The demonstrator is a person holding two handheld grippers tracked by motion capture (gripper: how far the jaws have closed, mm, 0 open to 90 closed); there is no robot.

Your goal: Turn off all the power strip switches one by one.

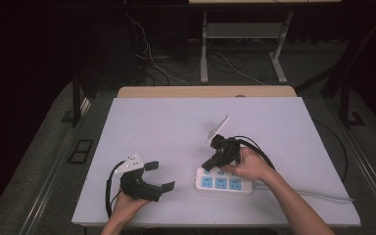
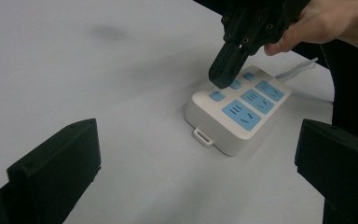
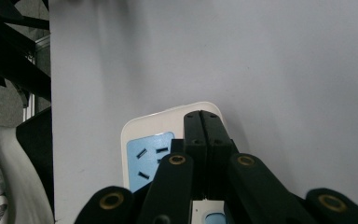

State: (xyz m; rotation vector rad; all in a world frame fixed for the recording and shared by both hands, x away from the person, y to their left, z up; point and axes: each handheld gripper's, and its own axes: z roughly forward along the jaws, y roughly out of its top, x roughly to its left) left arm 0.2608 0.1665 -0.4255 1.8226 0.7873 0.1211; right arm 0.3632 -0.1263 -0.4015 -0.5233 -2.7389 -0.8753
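No text, brand, number or label can be read anywhere. The power strip (image 2: 235, 114) under the right gripper (image 2: 223, 77) bears only blue socket faces with dark slots and small blue buttons, all unmarked. The jaws of both grippers are plain black, without lettering.

A table (image 1: 176, 122) with a pale, matte top is seen, a wooden strip (image 1: 205, 91) running along its far edge. A white power strip (image 1: 223, 182) with blue sockets is laid flat on it at the near right. Its grey cable (image 1: 318, 196) is trailed rightwards across the top to the right edge.
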